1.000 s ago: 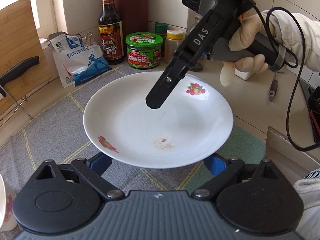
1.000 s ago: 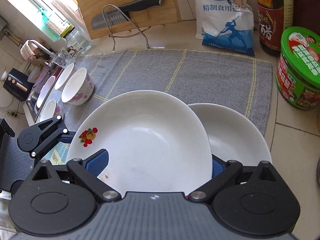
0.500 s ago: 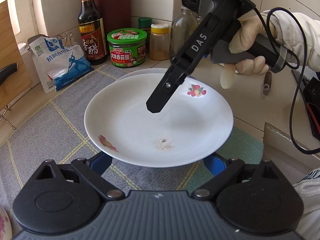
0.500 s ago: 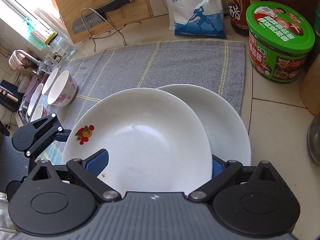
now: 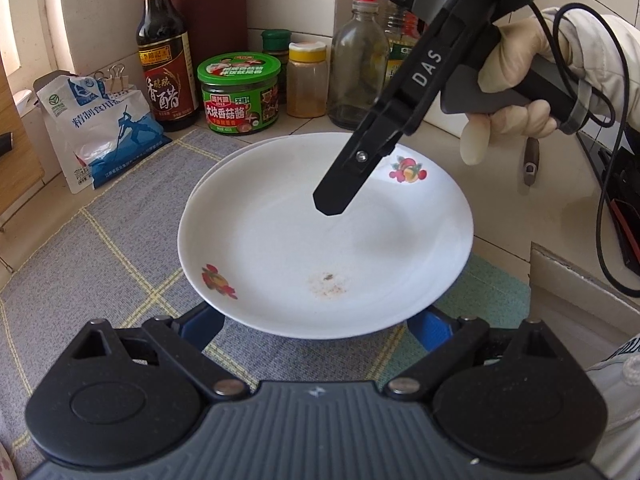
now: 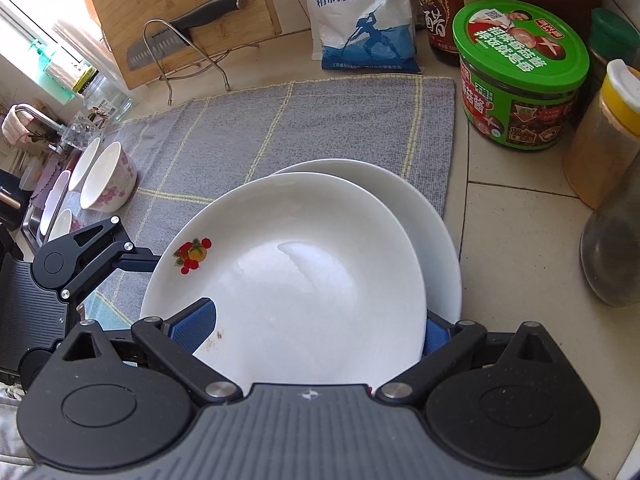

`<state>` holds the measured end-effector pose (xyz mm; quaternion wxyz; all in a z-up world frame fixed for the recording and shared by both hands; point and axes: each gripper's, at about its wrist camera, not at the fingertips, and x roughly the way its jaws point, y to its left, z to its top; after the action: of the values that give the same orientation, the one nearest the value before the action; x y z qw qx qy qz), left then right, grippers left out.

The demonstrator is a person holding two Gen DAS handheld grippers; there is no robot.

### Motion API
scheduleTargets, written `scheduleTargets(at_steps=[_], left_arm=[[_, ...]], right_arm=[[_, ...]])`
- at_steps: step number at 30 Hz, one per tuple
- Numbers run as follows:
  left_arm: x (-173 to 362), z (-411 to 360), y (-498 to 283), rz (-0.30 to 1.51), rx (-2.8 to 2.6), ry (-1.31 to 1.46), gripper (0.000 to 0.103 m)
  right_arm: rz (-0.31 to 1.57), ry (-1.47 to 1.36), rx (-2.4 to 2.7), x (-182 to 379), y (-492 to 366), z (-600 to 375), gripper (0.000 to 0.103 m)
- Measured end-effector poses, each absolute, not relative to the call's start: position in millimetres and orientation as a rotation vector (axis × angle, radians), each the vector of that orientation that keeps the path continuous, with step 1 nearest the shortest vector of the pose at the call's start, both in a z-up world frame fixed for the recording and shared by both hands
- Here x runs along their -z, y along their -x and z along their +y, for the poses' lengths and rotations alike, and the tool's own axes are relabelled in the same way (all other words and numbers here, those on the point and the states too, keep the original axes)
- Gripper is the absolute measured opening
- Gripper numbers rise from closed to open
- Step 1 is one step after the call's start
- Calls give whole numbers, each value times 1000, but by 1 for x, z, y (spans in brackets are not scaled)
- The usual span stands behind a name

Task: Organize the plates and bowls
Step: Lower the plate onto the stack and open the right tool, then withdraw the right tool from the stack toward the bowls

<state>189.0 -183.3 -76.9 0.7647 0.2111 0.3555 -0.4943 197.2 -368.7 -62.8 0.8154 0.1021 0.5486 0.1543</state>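
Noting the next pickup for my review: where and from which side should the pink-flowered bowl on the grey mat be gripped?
Pinch the rim of the pink-flowered bowl, one finger inside and one outside. Come down from above on the side facing the open grey mat. The bowl stands mouth up, and other bowls crowd its opposite side, so that stretch of rim looks freest.

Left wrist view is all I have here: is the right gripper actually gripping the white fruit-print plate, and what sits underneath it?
Observer: The right gripper has one blue pad on the white fruit-print plate, inside its rim; the other is hidden below it.
Operator: And underneath?
Observer: A plain white plate, overhanging the grey mat onto the tiled counter.
Operator: Any bowls?
Observer: A pink-flowered bowl at the mat's left edge.
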Motion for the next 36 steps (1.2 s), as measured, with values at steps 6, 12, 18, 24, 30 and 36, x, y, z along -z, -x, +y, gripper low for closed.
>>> scheduleTargets(at_steps=[6,12,18,24,30,36], left_arm=[[79,-185,-192,775,1076,-452,97],[80,-186,-195,766,1066,-462,97],[81,-188,-193,746,1059,-479,100],[81,-188,-193,738,1045,-484,102],[84,-191,-191,755,1015,-488,102],[83,-187,-190,767,985,-452,102]], right_arm=[[1165,-210,-311,59,-189,-371,103],[1152,-181,-297,53,-184,-370,103],[1146,-125,-287,49,-180,-364,103],[1145,-71,-294,48,-178,-363,103],[1151,-13,-286,48,-174,-365,103],[1118,26,-304,42,-167,-367,103]])
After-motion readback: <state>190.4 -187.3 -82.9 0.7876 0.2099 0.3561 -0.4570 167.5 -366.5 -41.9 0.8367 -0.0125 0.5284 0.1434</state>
